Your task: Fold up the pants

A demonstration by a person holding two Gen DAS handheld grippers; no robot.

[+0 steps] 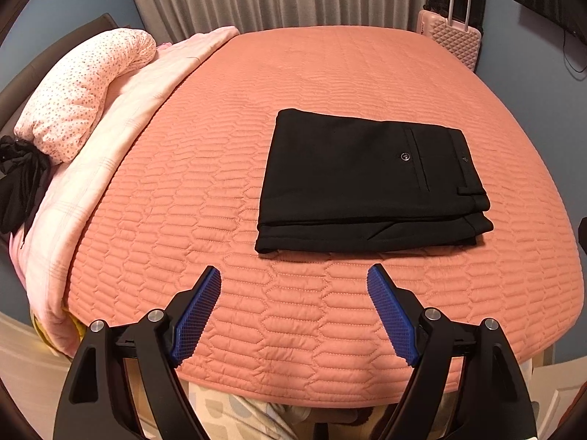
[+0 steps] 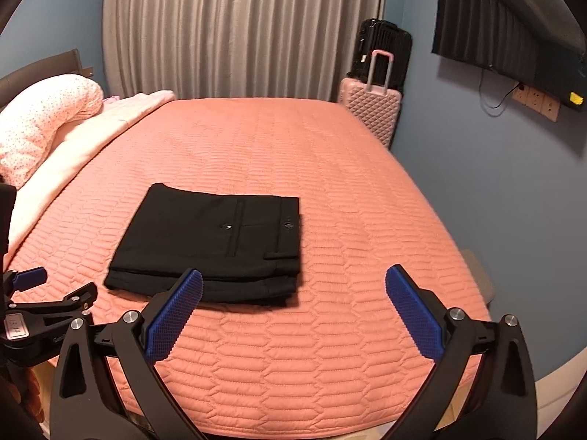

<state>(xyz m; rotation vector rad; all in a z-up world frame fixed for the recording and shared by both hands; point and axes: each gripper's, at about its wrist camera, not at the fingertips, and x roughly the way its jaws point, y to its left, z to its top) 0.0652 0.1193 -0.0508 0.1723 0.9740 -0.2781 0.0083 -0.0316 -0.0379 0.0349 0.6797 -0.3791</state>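
The left gripper (image 1: 294, 277) and the right gripper (image 2: 294, 280) both hover with fingers spread apart, holding nothing. Only the right wrist view shows the wall-mounted TV (image 2: 513, 33). The folded black pants (image 1: 370, 183) lie flat on the coral bedspread (image 1: 227, 146), just beyond both grippers.

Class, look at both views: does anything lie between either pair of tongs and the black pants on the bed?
Nothing visible does. Only bare quilted bedspread separates the open left tongs and open right tongs from the folded pants.
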